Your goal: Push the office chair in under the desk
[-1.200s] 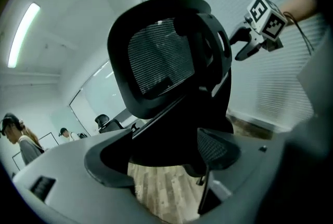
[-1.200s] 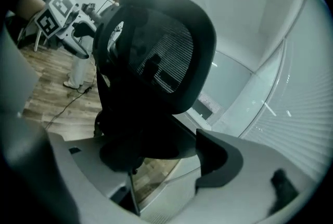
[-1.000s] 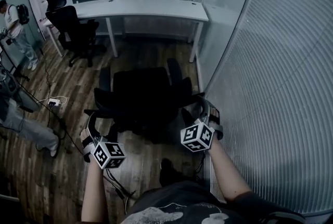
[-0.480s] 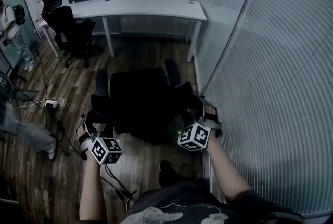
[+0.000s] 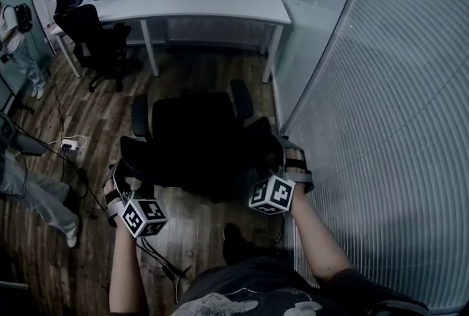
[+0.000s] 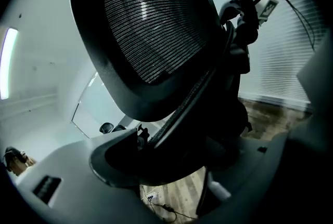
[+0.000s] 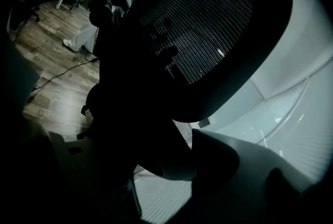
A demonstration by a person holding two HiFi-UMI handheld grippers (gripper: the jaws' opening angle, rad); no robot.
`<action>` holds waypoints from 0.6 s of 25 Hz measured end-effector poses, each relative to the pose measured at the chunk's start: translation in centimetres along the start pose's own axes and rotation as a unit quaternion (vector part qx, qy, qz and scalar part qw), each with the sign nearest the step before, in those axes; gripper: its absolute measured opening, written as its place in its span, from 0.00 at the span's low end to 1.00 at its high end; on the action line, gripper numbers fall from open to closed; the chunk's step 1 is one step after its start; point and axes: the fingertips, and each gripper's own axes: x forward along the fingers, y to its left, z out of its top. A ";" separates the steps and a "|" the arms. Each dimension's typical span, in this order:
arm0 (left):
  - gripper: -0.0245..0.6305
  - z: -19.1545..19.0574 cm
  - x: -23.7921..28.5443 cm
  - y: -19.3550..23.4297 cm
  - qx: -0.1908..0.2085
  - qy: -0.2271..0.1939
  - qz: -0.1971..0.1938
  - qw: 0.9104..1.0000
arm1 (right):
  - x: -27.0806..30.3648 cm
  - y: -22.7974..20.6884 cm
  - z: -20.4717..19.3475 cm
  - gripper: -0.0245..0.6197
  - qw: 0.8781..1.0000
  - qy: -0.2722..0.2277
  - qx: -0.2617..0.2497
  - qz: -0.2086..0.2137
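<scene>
Astride the office chair (image 5: 194, 138), left gripper's (image 5: 123, 169) spread fingers (image 6: 67, 176) just narrowed; right gripper's (image 5: 282, 152) gape.

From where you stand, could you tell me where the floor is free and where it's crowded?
Free: the floor between the office chair and the desk, and the gap between the desk's legs. Crowded: power strip and second chair on the left; the blinds stand close on the right.
</scene>
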 end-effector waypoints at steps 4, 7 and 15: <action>0.58 0.6 0.9 0.2 0.001 0.005 -0.003 1.000 | 1.0 -0.7 -0.2 0.49 1.000 -0.008 0.000 -0.002; 0.58 0.8 2.1 0.8 0.001 0.005 -0.007 1.000 | 2.5 -1.0 0.0 0.49 1.000 -0.002 0.001 0.011; 0.58 0.8 6.6 2.4 0.004 0.009 -0.021 1.000 | 6.1 -1.6 1.0 0.47 1.000 0.004 -0.004 0.021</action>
